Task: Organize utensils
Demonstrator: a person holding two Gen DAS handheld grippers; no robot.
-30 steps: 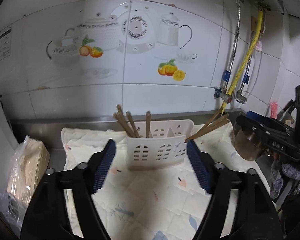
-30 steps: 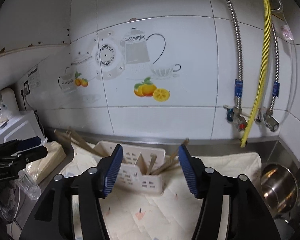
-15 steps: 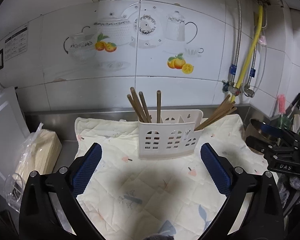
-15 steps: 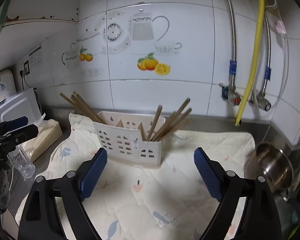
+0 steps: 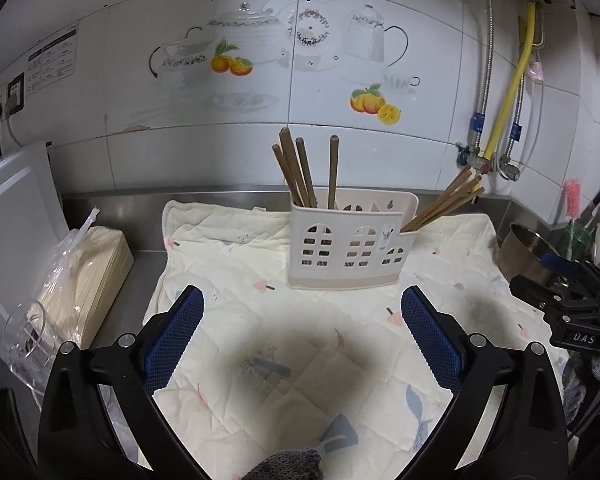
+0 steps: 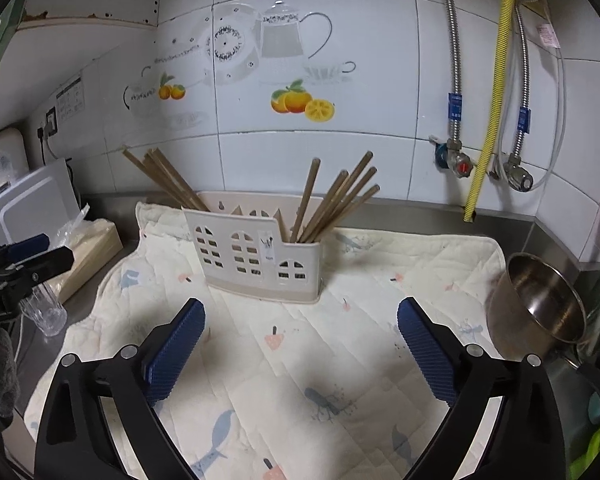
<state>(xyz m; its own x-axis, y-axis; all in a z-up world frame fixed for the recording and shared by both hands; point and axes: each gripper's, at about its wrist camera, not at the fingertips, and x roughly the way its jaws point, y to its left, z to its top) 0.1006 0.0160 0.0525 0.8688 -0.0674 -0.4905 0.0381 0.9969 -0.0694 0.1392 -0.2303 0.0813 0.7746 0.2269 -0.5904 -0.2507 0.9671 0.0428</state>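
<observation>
Both grippers have backed off. My left gripper (image 5: pixel 300 328) gapes empty, right gripper (image 6: pixel 300 332) still opening, empty. Chopsticks (image 5: pixel 300 172) sit in the holder (image 5: pixel 352 256): light, stiff, slick; I'd pinch mid-shaft.

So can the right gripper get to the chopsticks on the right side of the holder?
Probably yes. The right gripper, jaws opening and empty, faces the chopsticks in the holder, with only bare cloth between.
</observation>
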